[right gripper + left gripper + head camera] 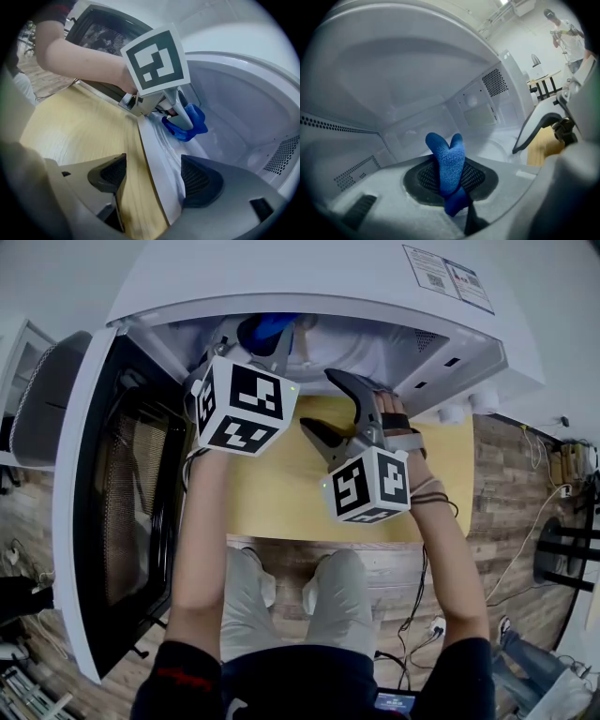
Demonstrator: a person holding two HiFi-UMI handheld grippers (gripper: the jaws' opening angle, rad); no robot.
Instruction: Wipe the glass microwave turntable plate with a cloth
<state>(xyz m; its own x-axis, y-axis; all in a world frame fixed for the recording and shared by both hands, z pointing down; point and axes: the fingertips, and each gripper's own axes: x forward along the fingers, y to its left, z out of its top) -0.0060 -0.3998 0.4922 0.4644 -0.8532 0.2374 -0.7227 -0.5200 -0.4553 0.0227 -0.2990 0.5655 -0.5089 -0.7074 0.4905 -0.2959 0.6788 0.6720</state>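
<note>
Here, past the open door (117, 512), the left gripper (451, 185) pinches a blue cloth (449, 157) inside the microwave (309, 287), while the right gripper (152, 176) hovers at its front edge over the table (79, 136), jaws wide apart, holding nothing.

1. The left gripper (457, 206), jaws clamped on a blue cloth (449, 161), reaches forward and away from the body at the end of a bare, outstretched left forearm (202, 540).
2. The right gripper (154, 177) sits just beside it and nearer the body, jaws wide apart and gripping nothing, with the bare right forearm (452, 549) extended.
</note>
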